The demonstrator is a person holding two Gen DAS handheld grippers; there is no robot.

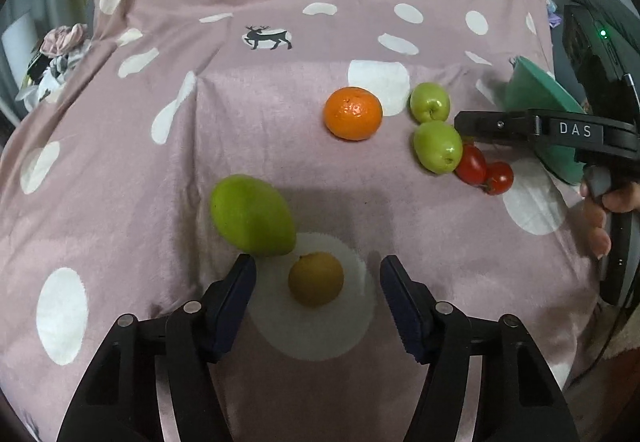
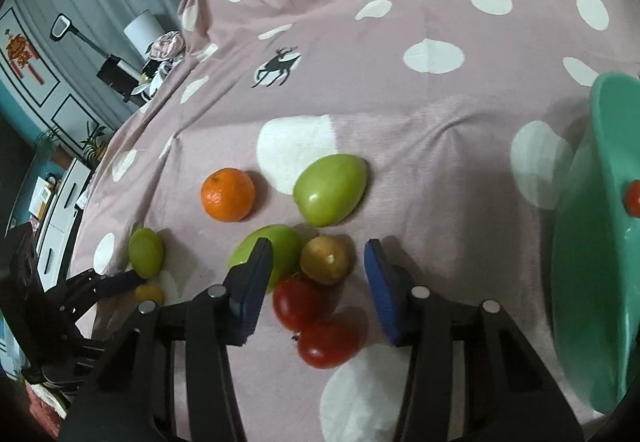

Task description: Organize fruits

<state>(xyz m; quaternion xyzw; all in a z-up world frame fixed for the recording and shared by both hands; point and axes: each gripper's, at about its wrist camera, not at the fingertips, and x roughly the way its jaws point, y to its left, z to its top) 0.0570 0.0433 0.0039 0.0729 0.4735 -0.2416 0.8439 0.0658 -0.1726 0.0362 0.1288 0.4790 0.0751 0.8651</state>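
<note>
1. Pink polka-dot bedsheet [image 1: 280, 146] with a small deer print covers the bed on which the fruit lies scattered; a teal plastic bowl [image 2: 592, 242] stands at the right edge, with one small red fruit showing inside it.
2. Left gripper [image 1: 318, 274] points down at a small round yellow-orange fruit [image 1: 316, 279], which lies between its blue pads; the jaws stand partly open and clear of it on both sides. A large green mango-shaped fruit [image 1: 252, 216] sits just beyond the left pad.
3. Right gripper [image 2: 318, 262] is also partly open, holding nothing. A small brownish-yellow round fruit [image 2: 325, 260] lies between its fingertips, with two red oval tomatoes [image 2: 312, 322] nearer the camera.
4. Each target lies dead ahead of its own gripper, so closing should suffice.
5. An orange mandarin [image 1: 353, 113] and two green apple-like fruits [image 1: 434, 134] wait farther off.
</note>
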